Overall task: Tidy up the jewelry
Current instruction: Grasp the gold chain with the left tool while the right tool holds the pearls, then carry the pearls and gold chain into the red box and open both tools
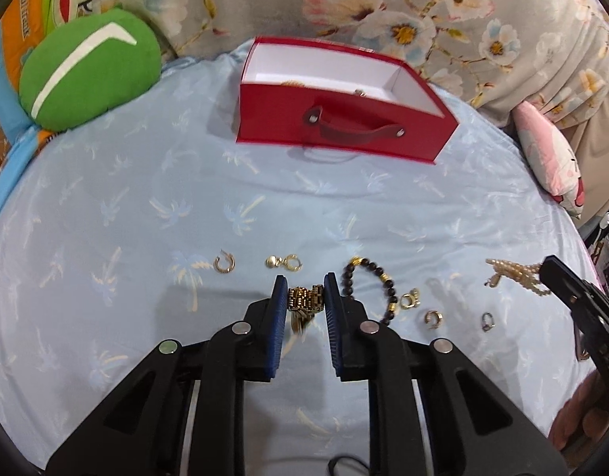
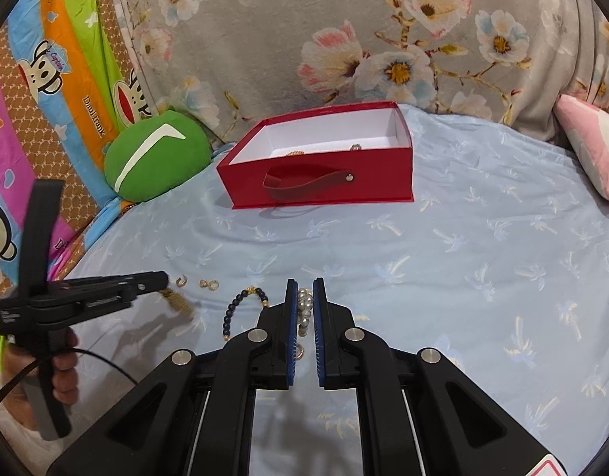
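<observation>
- We see our left gripper (image 1: 304,297) squeezing a chunky gold bracelet (image 1: 304,298) between its blue pads, with part of it hanging down off the sheet.
- Our right gripper (image 2: 304,305) is pinched tight on a string of pearls (image 2: 304,305).
- Just right of the left fingers lies a dark bead bracelet (image 1: 374,289), then small gold rings (image 1: 409,300).
- Just left of and a little past the left fingers lie two gold hoop earrings (image 1: 224,263).
- Everything rests on a soft light blue sheet (image 1: 146,206) with little palm trees on it.
- Far ahead of both grippers sits an open red box (image 1: 336,127) with a strap handle. We see a few small gold bits inside it.
- Left of the box is a round green pillow (image 1: 86,75). To the right is a pink pillow (image 1: 550,158).
- Behind it all hangs a grey cloth with big flowers (image 2: 344,31), and a bright cartoon monkey blanket (image 2: 46,79) on the left.
</observation>
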`<state>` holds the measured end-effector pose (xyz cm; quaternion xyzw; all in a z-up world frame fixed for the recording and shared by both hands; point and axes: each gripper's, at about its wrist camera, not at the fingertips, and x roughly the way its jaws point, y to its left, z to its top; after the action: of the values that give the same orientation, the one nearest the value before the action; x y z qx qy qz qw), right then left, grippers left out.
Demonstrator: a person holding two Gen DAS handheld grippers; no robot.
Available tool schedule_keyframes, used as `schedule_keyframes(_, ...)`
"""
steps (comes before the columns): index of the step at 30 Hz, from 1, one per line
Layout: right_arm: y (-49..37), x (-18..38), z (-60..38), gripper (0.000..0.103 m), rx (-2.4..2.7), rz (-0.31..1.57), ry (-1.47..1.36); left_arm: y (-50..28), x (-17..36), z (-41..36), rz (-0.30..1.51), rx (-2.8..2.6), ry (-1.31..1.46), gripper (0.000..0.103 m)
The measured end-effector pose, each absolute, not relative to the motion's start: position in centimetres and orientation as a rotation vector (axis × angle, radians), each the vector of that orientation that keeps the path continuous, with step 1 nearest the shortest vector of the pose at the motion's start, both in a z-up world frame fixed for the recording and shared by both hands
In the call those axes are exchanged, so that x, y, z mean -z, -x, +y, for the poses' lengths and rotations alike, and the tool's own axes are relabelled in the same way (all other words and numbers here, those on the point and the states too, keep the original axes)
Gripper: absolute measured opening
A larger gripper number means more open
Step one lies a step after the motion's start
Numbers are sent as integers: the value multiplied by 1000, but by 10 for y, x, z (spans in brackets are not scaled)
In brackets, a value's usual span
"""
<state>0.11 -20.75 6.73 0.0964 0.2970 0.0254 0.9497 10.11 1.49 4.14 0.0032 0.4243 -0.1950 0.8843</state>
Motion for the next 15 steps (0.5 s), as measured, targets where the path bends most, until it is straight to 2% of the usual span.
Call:
schedule_keyframes(3, 0, -78, -215, 7, -39, 577, -191, -95, -63, 17, 841, 420, -27, 17)
schedule_keyframes(5, -2, -86, -220, 7, -40, 562, -192, -92, -78, 17, 809, 423, -36, 13)
schedule_keyframes(15, -24, -140, -229, 7, -49, 464, -134, -102, -142, 10, 701, 440, -43, 13)
